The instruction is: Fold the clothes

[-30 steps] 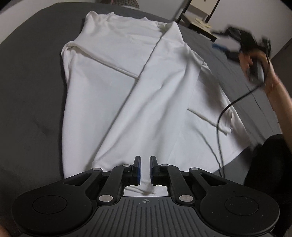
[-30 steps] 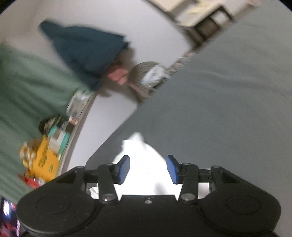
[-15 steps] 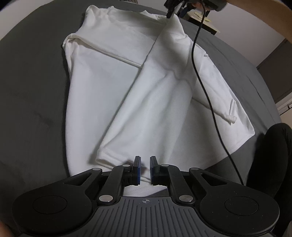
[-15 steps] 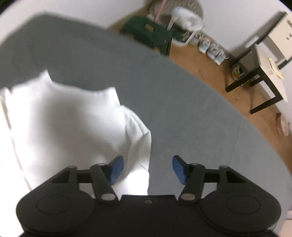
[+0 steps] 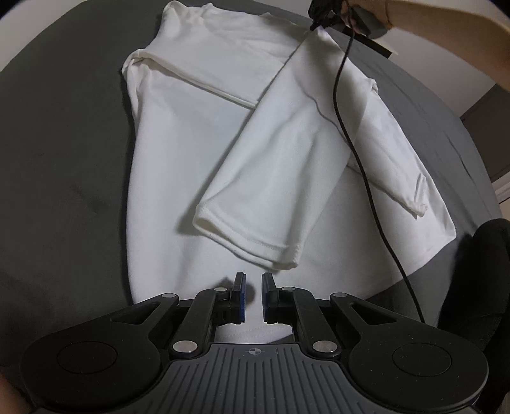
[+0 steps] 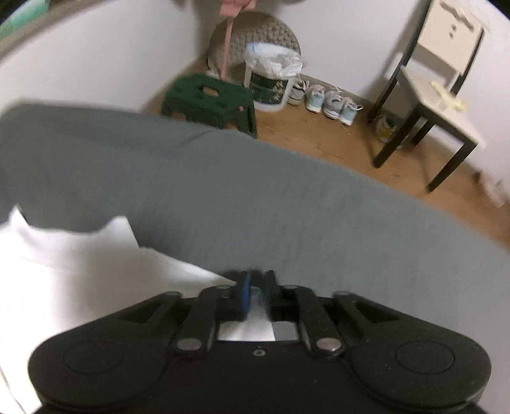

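A white long-sleeved shirt point(image 5: 197, 133) lies spread on the grey bed point(image 5: 63, 159). One sleeve point(image 5: 287, 165) is folded diagonally across the body, its cuff toward me. My left gripper point(image 5: 254, 294) hovers just above the shirt's near hem, pads a narrow slit apart with nothing between them. At the far end, my right gripper point(image 5: 322, 19) pinches the shirt at the top of the folded sleeve. In the right wrist view its fingers point(image 6: 256, 291) are closed on white cloth point(image 6: 79, 280), though that frame is blurred.
A black cable point(image 5: 350, 133) hangs from the right gripper across the shirt. A person's forearm point(image 5: 446, 35) crosses the top right; a dark-clad leg point(image 5: 478, 280) is at the right. Beyond the bed stand a green stool point(image 6: 210, 98), a bucket point(image 6: 271, 82), shoes point(image 6: 331, 102) and a small table point(image 6: 440, 105).
The right gripper swung to the shirt's far end and went from open to shut on the cloth. The left gripper backed away from the sleeve cuff, its fingers unchanged.
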The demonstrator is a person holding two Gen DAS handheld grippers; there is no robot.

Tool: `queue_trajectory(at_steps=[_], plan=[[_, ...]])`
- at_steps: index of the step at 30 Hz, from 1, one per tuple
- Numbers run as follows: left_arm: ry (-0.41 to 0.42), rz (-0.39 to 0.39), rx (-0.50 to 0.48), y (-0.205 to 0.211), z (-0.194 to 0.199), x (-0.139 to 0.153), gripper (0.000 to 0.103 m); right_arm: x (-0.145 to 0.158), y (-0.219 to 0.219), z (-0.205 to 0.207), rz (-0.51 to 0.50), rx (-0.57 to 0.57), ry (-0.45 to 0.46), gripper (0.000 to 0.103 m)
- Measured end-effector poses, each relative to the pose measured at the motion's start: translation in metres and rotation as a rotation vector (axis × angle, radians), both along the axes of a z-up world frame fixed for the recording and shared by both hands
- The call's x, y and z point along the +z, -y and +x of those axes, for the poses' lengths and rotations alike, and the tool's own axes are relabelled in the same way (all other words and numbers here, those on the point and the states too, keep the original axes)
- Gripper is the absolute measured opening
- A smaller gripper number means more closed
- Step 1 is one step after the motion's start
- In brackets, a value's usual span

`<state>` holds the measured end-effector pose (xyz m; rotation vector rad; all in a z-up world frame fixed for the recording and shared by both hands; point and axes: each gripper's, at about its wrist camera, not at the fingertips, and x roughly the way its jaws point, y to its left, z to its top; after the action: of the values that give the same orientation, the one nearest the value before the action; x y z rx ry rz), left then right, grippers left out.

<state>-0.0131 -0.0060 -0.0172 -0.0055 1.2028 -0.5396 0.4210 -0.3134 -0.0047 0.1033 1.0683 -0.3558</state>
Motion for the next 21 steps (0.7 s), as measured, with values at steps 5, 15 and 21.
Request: queue_trajectory(at_steps=[5,15,21], plan=[[-0.005,-0.048,0.05,-0.005,0.004,-0.002,0.008,0.028,0.044,-0.026,0.092,-0.045,0.117,0.051],[0.095,-0.181,0.063,0.005,0.007,0.001,0.008,0.014,0.065,-0.056,0.301,0.104,0.054,0.034],[0.065,-0.135,-0.022,0.025,0.009,-0.013,0.008,-0.004,0.041,-0.053,0.152,0.105,0.128,0.035]])
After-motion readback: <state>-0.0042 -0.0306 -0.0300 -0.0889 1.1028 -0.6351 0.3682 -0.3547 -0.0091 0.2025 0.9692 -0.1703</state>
